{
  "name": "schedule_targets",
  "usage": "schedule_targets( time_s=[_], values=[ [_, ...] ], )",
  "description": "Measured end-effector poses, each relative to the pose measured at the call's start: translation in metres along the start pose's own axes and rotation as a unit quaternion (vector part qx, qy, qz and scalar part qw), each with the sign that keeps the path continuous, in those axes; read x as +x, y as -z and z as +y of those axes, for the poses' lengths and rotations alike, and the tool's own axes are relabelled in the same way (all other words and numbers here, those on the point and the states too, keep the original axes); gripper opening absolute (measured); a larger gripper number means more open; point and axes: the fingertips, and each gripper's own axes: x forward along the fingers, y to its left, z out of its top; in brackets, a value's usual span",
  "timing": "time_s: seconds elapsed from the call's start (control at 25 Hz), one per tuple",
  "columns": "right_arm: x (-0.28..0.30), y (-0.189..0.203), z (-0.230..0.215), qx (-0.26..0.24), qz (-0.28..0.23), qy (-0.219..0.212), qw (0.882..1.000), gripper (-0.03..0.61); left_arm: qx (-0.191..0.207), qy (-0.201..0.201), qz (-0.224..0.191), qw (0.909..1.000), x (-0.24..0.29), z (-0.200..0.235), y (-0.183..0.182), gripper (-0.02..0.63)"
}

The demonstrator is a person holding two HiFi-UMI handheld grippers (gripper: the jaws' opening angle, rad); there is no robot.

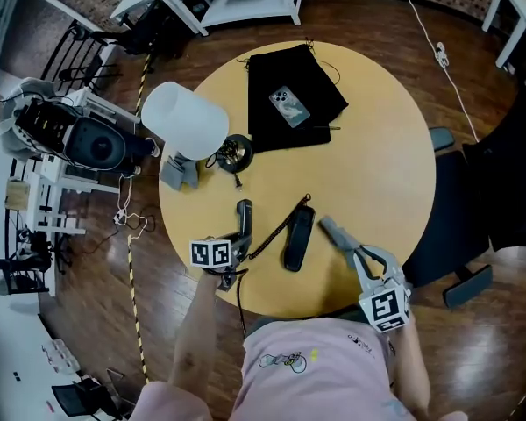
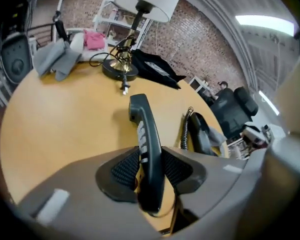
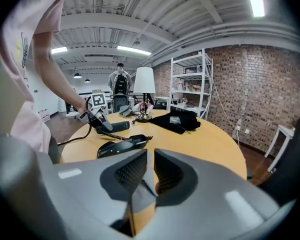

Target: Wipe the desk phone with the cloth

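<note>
The black handset (image 2: 145, 134) is off its cradle, and my left gripper (image 2: 150, 170) is shut on its lower half; its far end points away over the round wooden table (image 1: 377, 174). In the head view this gripper (image 1: 238, 242) sits left of the black phone base (image 1: 298, 238), joined to it by the coiled cord (image 1: 276, 229). My right gripper (image 3: 149, 169) is shut on a strip of grey cloth (image 3: 139, 196). It (image 1: 333, 231) reaches in just right of the base.
A lamp with a white shade (image 1: 186, 119) and dark round foot (image 1: 237, 152) stands at the table's left. A second grey cloth (image 2: 55, 58) lies beside it. A black pouch (image 1: 294, 73) with a smartphone (image 1: 289, 106) lies at the back. A dark chair (image 1: 473, 200) is on the right.
</note>
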Motion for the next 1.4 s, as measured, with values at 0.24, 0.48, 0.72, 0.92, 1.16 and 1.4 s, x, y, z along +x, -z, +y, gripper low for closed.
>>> schedule_targets(
  time_s=[0.24,0.48,0.72,0.92,1.16,1.4],
  values=[
    [-0.006,0.008,-0.004,0.0,0.01,0.018,1.0,0.048,0.032,-0.104,-0.044,0.993,-0.017,0.033,-0.016,0.314],
    [-0.009,0.016,0.0,-0.004,0.019,0.028,0.999,0.048,-0.042,-0.153,-0.111,0.981,-0.047,0.072,-0.015,0.297],
    [-0.008,0.022,0.01,-0.011,0.026,0.022,0.999,0.048,-0.133,-0.264,-0.151,0.9431,-0.091,0.133,0.024,0.045],
    [-0.005,0.018,0.019,-0.012,0.023,0.016,1.0,0.048,-0.117,-0.176,-0.162,0.9639,-0.09,0.108,0.011,0.046],
    [0.005,0.012,0.03,-0.039,0.025,0.018,0.999,0.048,-0.232,-0.117,-0.124,0.9576,-0.031,0.097,-0.024,0.24],
    [-0.003,-0.008,0.04,-0.012,-0.002,0.01,1.0,0.011,-0.278,-0.093,-0.111,0.9495,-0.009,0.094,-0.025,0.139]
  ],
)
